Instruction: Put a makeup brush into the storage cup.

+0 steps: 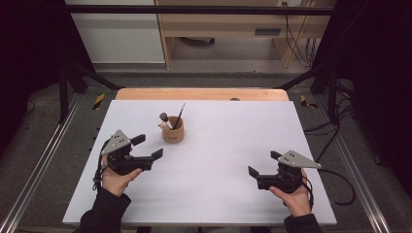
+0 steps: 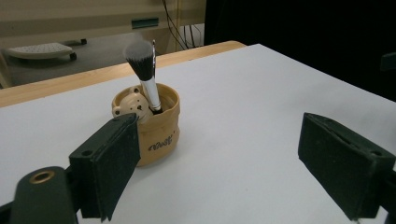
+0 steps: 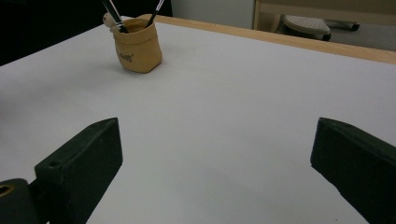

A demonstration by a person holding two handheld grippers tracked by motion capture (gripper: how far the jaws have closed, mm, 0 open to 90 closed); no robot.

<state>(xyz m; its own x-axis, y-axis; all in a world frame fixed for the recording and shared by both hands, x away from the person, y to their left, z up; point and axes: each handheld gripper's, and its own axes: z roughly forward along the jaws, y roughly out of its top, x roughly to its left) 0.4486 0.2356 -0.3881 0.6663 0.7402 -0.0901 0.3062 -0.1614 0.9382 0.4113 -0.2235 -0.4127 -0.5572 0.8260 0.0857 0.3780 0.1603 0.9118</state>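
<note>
It looked like a lab: a white table stood inside a black metal frame, cables trailing behind.

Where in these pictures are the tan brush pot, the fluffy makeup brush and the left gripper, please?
tan brush pot (image 2: 161,135): left gripper view, on its front wall.
fluffy makeup brush (image 2: 140,58): left gripper view, on its bristle head.
left gripper (image 1: 148,147): high view, midway between its fingertips.

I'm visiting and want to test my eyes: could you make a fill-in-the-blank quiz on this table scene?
1. The brush stands in a tan ____.
2. Both grippers' jaws are ____.
3. The gripper nearer the pot is the ____ one.
4. The table top is ____.

Missing words: pot; open; left; white
</note>
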